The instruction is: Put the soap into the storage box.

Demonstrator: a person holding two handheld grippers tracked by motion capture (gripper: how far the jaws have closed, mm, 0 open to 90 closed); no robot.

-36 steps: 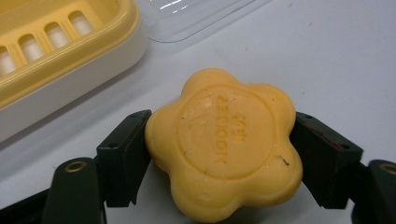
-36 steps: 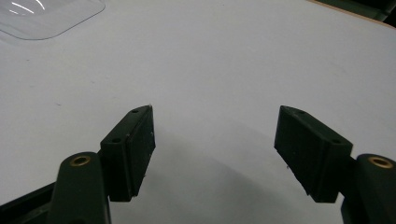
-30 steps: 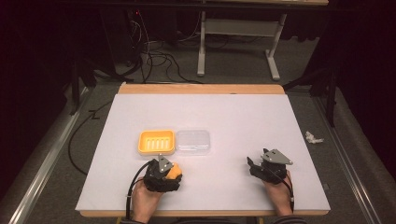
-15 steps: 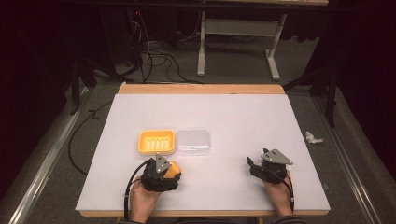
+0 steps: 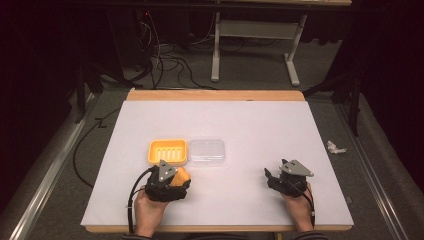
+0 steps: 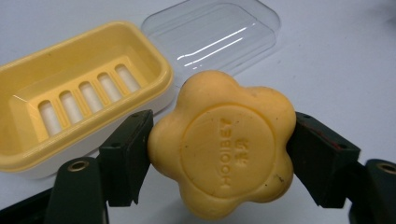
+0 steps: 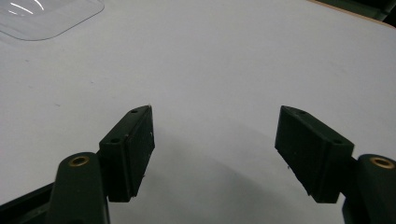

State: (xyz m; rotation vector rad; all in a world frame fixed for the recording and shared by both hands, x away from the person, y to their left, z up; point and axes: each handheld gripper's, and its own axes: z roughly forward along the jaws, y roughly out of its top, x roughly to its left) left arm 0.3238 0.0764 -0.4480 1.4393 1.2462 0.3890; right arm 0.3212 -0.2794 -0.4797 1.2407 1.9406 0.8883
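Soap, a yellow flower-shaped bar, sits clamped between the left gripper's jaws at the lower left of the high view, just below the yellow dish. The clear lid lies beside the dish, touching its right edge. At lower right, the right gripper rests with jaws wide and empty on the white table. The jaws bear on rounded lobes only; a smooth bar could squirt out, or tilt and catch the dish rim.
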